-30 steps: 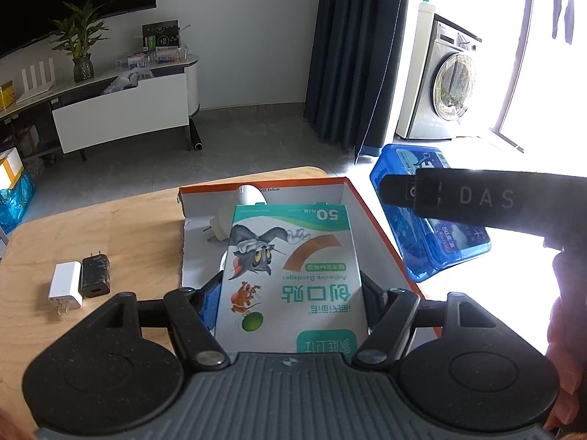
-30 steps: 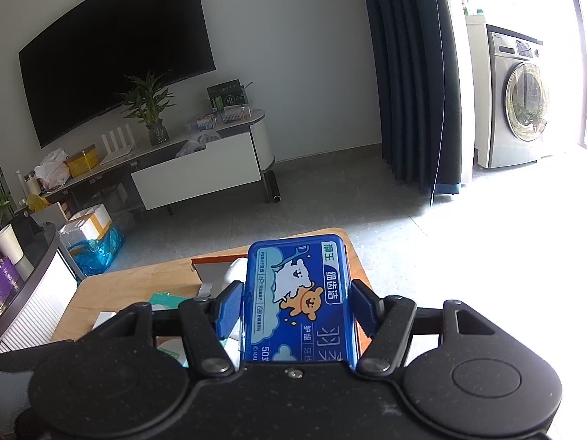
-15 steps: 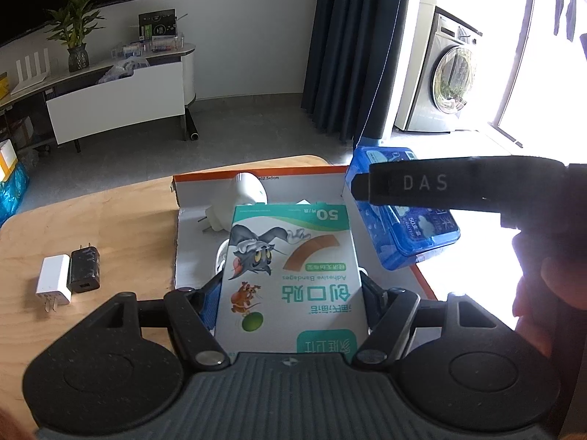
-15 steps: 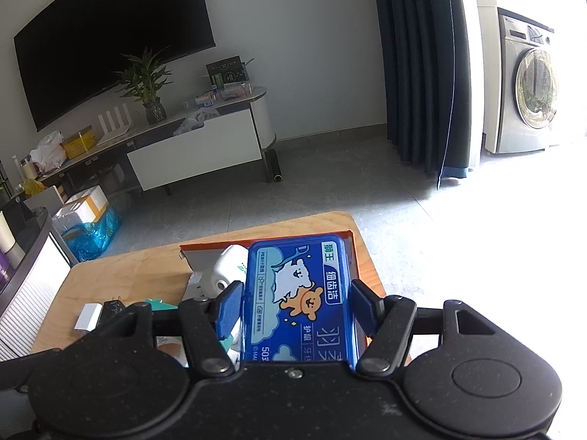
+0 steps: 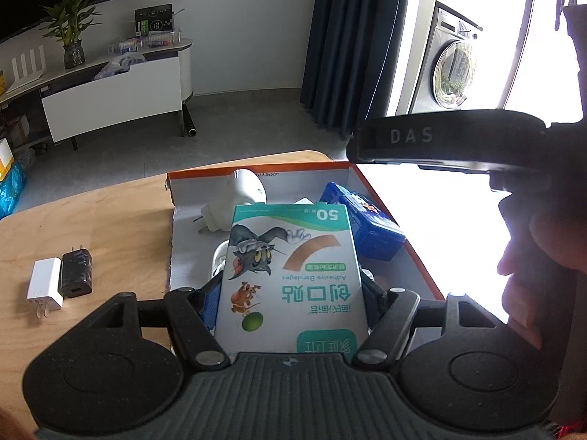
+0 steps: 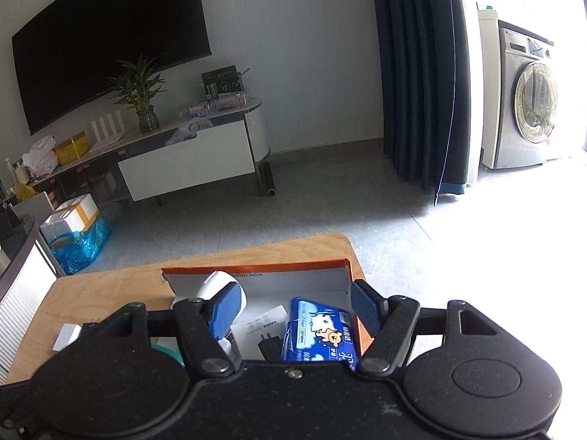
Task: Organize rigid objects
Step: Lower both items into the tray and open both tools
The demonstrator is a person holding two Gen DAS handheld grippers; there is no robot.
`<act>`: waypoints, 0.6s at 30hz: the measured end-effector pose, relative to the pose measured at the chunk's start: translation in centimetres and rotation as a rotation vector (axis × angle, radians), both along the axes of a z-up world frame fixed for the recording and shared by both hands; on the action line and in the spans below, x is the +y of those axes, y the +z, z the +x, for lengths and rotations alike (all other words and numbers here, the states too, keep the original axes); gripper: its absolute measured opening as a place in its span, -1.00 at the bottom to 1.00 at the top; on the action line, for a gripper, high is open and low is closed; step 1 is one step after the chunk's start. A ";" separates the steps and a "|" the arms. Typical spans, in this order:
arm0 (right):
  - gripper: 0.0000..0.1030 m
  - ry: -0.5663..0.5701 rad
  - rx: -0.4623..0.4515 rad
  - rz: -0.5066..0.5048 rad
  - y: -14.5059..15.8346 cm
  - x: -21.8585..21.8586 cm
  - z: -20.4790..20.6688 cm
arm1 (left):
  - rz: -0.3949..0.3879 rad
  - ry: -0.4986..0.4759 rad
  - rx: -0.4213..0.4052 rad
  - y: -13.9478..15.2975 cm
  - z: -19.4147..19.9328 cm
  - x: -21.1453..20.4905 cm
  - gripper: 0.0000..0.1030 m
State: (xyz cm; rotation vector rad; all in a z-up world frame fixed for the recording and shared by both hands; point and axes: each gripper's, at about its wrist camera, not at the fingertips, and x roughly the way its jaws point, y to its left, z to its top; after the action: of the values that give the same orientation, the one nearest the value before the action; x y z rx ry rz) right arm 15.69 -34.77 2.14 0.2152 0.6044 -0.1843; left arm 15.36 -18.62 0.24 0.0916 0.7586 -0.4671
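Note:
My left gripper is shut on a white and green adhesive bandage box, held above the near end of an open cardboard box with an orange rim. The jaws of my right gripper are opening and its pads stand clear of a blue cartoon-printed box. That blue box lies tilted inside the cardboard box, at its right side. One black finger of the right gripper reaches in above it, held by a hand.
A white plug-in device lies in the cardboard box's far corner, with a white card and a black plug on its floor. A white charger and a black charger lie on the wooden table to the left.
The right gripper moved in over the cardboard box, opened and let go of the blue box, which now lies inside. The left gripper kept its hold on the bandage box.

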 end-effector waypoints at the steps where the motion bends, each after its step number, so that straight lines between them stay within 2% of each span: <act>1: 0.54 -0.002 -0.012 -0.001 0.2 -0.2 -0.4 | -0.001 -0.003 0.001 -0.1 0.0 0.0 0.39; 8: 0.61 -0.048 -0.080 -0.010 2.0 -1.5 -3.2 | -0.016 -0.026 0.015 -0.3 0.3 -1.3 0.39; 14: 0.62 -0.064 -0.095 0.007 2.7 -2.2 -4.9 | -0.054 -0.110 0.038 -0.4 -0.9 -3.1 0.40; 16: 0.62 -0.061 -0.094 0.005 2.9 -2.0 -5.1 | -0.050 -0.126 0.032 -0.2 -1.3 -3.4 0.58; 18: 0.62 -0.052 -0.098 0.002 3.1 -1.7 -5.3 | -0.045 -0.127 0.017 0.2 -1.8 -3.4 0.58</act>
State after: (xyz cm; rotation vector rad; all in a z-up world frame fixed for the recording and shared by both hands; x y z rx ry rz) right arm 10.40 -36.45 5.23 0.2407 0.5023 -0.2226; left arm 13.60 -22.01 0.42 0.0945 0.7609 -0.6058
